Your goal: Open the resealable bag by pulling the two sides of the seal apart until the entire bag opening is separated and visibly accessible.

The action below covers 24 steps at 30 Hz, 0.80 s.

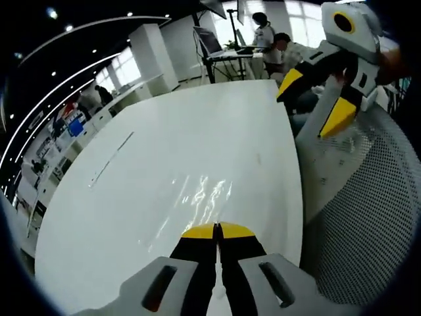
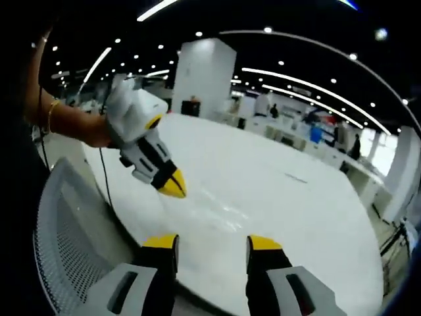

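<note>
Left gripper [image 1: 218, 230] clenched on clear bag [image 1: 204, 197] on the table [image 1: 164, 164]; right gripper [image 2: 213, 242] released, apart.

My left gripper [image 1: 218, 230] had its jaws pressed together, hovering near the table's edge. My right gripper [image 2: 212, 242] hung with jaws apart beside it. My bare forearm [image 2: 69, 125] wore a thin bracelet [image 2: 50, 113].

White table [image 1: 164, 171] broad, bare, open to reach; mesh chair back [image 1: 368, 224] crowds near edge beside grippers.
</note>
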### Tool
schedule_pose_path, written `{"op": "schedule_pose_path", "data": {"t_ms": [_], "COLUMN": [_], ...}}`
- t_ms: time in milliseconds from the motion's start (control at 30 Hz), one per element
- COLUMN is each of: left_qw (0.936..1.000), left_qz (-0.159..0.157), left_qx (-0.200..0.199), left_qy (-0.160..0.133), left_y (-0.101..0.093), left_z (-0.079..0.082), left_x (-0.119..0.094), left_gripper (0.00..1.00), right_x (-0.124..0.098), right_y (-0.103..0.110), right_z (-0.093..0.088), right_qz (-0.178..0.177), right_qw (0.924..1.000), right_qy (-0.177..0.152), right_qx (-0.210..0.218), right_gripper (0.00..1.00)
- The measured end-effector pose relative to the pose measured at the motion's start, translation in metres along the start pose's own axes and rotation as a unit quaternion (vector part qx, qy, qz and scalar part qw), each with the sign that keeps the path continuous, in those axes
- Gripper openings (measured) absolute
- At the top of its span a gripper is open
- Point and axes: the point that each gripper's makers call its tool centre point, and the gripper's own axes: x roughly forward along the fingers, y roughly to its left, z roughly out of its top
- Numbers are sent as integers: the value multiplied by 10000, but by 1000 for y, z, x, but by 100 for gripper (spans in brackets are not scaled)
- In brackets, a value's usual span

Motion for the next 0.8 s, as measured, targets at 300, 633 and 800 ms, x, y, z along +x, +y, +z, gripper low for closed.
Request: {"op": "schedule_pose_path", "data": {"t_ms": [300,633,800], "left_qw": [9999,9993,9988], "left_qz": [94,226,282], "left_qx": [131,291,410], "left_qy": [31,-19,18], "left_y": [25,63,82], "left_z": [2,12,14], "left_x": [10,26,37], "left_gripper": [0,0,0], "right_x": [5,2,4], "right_y": [-4,-18,-16], "right_z": [-4,-13,-16], "right_qz": [-41,-408,-371], "right_qw": [9997,9969,9975], "right_qy": [-135,-89,28], "right_qx": [199,666,598], "right_gripper": [35,34,34]}}
